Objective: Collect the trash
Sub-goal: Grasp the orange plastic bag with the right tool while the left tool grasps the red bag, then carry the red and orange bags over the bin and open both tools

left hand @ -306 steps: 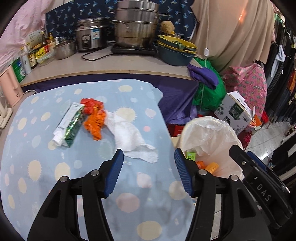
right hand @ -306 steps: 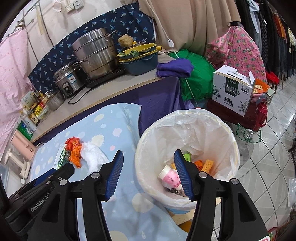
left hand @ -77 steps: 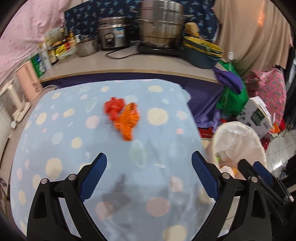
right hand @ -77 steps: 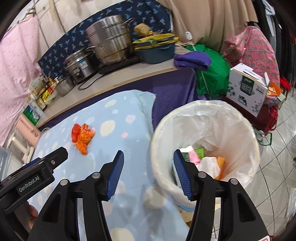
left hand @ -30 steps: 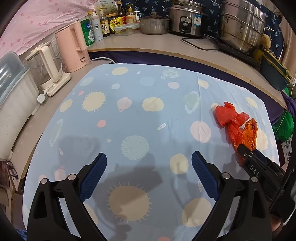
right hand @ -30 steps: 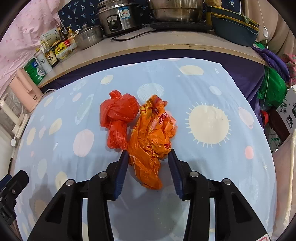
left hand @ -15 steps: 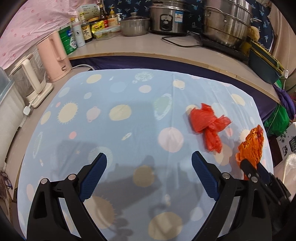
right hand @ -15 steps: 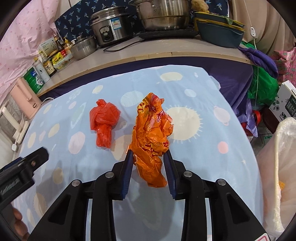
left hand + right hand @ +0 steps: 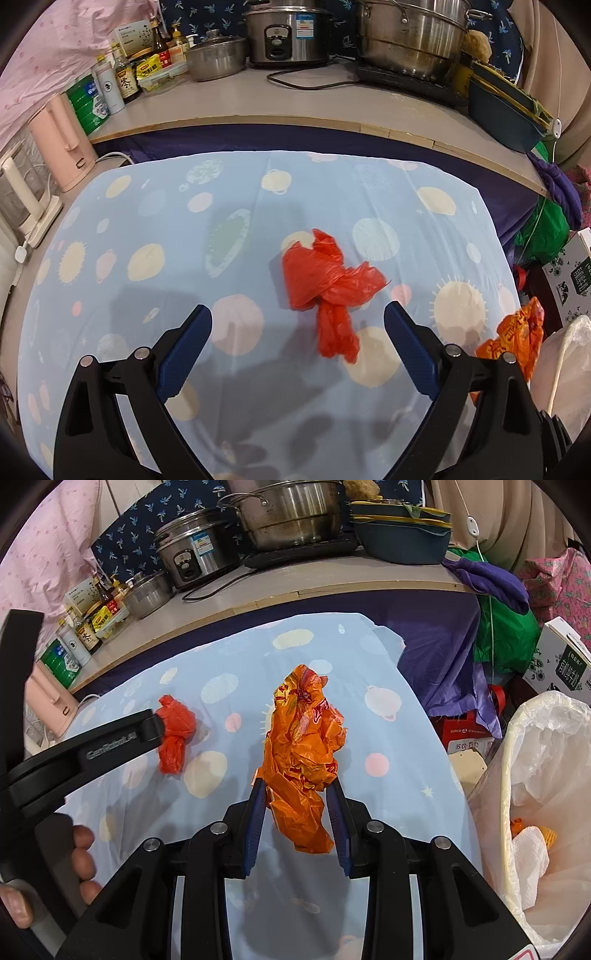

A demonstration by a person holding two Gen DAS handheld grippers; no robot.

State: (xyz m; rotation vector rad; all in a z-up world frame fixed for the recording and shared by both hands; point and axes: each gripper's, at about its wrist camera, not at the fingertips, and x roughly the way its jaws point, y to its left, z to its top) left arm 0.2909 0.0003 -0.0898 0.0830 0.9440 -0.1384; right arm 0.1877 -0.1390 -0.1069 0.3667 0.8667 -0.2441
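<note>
A crumpled red plastic bag [image 9: 325, 288] lies on the blue spotted tablecloth [image 9: 184, 229]; it also shows in the right wrist view [image 9: 173, 734]. My left gripper [image 9: 297, 323] is wide open just short of it, jaws either side. My right gripper [image 9: 295, 786] is shut on a crumpled orange plastic wrapper [image 9: 303, 753], held above the cloth; the wrapper also shows at the right edge of the left wrist view [image 9: 517, 336]. The white-lined trash bin [image 9: 546, 746] stands to the right, with tissue and other trash inside.
A counter [image 9: 295, 99] behind the table carries a rice cooker [image 9: 288, 33], steel pots, bottles and stacked bowls. A pink kettle [image 9: 62, 144] stands at the left. Green and purple bags and a carton [image 9: 561, 661] sit beyond the bin.
My right gripper lifted the orange wrapper off the cloth and carried it right toward the bin. My left gripper swung toward the red bag, which now lies between its open jaws.
</note>
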